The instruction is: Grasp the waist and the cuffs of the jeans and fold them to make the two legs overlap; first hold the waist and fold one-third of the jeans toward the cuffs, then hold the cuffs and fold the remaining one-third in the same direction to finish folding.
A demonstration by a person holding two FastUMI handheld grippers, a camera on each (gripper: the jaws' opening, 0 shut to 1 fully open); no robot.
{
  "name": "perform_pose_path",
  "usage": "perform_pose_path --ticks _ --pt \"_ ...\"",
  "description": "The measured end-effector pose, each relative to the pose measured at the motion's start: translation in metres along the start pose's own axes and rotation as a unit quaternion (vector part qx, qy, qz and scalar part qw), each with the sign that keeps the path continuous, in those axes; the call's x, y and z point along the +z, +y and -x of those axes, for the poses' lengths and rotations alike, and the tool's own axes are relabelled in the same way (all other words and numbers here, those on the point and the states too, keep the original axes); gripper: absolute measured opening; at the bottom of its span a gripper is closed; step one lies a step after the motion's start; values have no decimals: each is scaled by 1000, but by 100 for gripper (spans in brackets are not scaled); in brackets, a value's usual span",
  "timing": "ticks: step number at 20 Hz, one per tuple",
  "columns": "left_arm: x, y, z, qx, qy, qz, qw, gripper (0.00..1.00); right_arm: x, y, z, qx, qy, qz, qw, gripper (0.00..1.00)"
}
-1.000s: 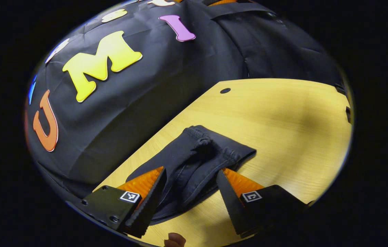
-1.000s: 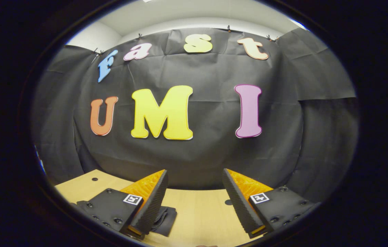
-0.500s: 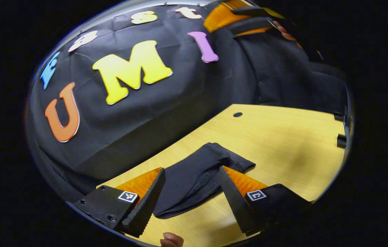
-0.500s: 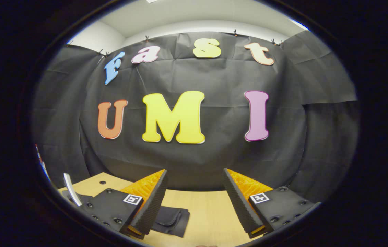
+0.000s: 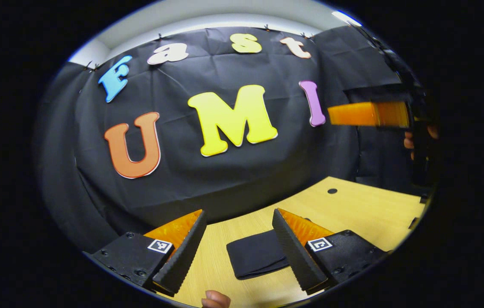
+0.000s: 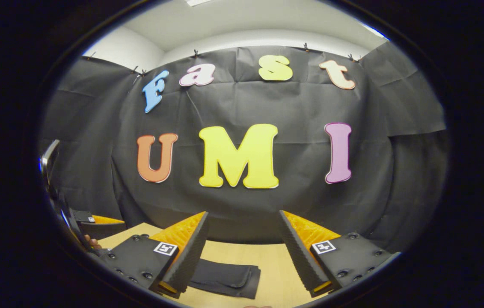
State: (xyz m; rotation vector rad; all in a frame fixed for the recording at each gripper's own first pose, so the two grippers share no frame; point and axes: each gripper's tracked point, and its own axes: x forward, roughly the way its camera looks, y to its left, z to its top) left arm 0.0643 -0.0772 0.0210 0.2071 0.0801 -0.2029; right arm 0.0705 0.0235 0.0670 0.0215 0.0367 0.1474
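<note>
The dark jeans [image 5: 259, 258] lie folded into a compact flat bundle on the wooden table [image 5: 353, 209]. In the left gripper view my left gripper [image 5: 238, 252] is open above and short of the bundle, with nothing between its fingers. The right gripper [image 5: 370, 114] shows at the right edge, held high by a hand. In the right gripper view the folded jeans [image 6: 224, 278] lie low at left of centre. My right gripper [image 6: 244, 250] is open and empty, raised above the table. The left gripper [image 6: 96, 224] shows at the far left.
The table [image 6: 271, 265] has a small round hole [image 5: 332, 191] near its far right part. The black cloth wall stands close behind the table's far edge. A fingertip [image 5: 215, 298] shows at the bottom of the left gripper view.
Both grippers have lifted up and back from the jeans, so the views tilt toward the wall. The jeans stay flat and folded. The right gripper has come down lower in the left gripper view.
</note>
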Motion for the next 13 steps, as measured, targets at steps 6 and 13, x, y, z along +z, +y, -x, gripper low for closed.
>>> perform_pose_path --ticks 6,13 --pt "39 49 23 52 -35 102 993 98 11 18 5 0 -9 -3 1000 93" --pt "37 80 27 98 -33 135 985 100 5 30 7 -1 -1 1 1000 93"
